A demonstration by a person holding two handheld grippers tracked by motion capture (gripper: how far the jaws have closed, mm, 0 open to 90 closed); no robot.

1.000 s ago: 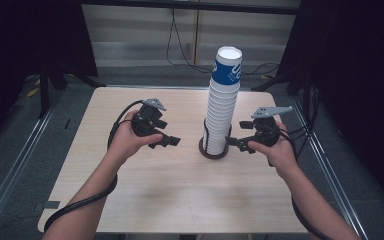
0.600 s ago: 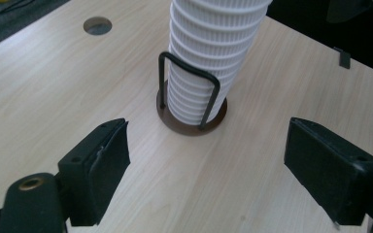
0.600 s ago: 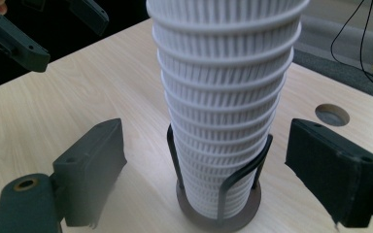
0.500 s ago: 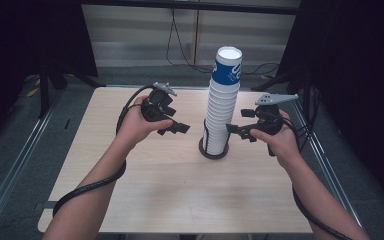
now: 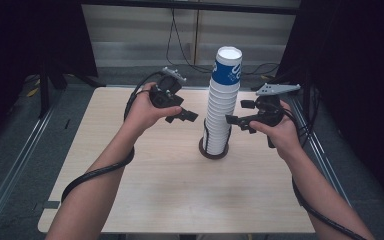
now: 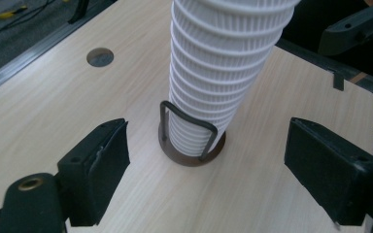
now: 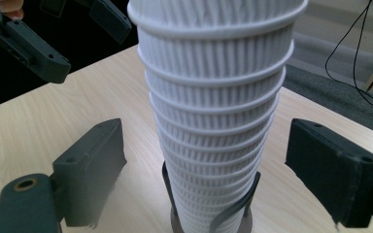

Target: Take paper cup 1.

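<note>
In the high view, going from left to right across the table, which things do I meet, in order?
Left tool → stack of cups in its holder → right tool.

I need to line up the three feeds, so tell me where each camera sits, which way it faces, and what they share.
High view: above the person's side, facing forward and down on the table; forearms, left gripper, right gripper.
Left gripper view: on the left gripper, facing the cup stack in its holder.
Right gripper view: on the right gripper, facing the stack from the opposite side.
Shared: the cup stack stands between open jaws in both gripper views.
</note>
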